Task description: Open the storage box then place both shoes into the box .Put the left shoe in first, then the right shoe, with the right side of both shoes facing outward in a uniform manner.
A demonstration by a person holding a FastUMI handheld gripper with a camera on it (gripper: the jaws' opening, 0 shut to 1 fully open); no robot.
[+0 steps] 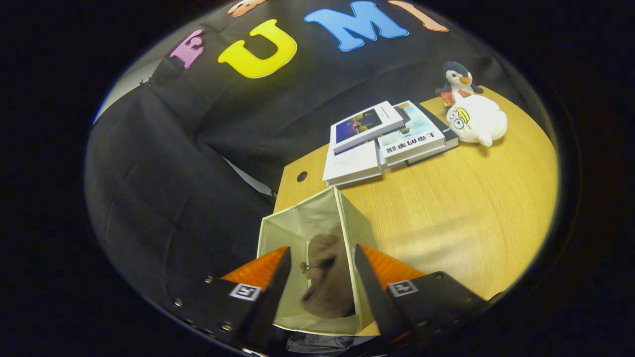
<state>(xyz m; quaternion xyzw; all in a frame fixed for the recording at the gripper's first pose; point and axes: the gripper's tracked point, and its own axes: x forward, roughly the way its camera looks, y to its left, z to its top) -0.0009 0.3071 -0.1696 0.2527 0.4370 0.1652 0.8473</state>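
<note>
I look down along my gripper (pixel 321 275) into the open cream fabric storage box (pixel 353 218), which stands on the pale wooden table (pixel 471 208) near its edge, against the black cloth wall. The two black fingers with orange ribbed backs stand apart, released, holding nothing; the box's mouth lies between and just ahead of them.

Inside the box rests one brown fuzzy shoe (pixel 327 277), soft-looking like a plush slipper or short boot, leaning against the right-hand wall of the box. I judge it to be the left shoe already placed, so the right shoe remains to be fetched. I cannot tell from here which flank of the shoe faces outward.

The shoe looks light and pliable, with a nap that should give good grip and no risk of breakage, but it will sag if pinched at the toe. I would take its mate by the firmer collar or heel rim, with one finger inside the opening.

The box's thin fabric walls look floppy; a nudge from a finger could fold them or shift the box.

Beyond, well apart, lie stacked books (pixel 382 139), a white plush toy (pixel 476 121) and a small penguin toy (pixel 459 79).
</note>
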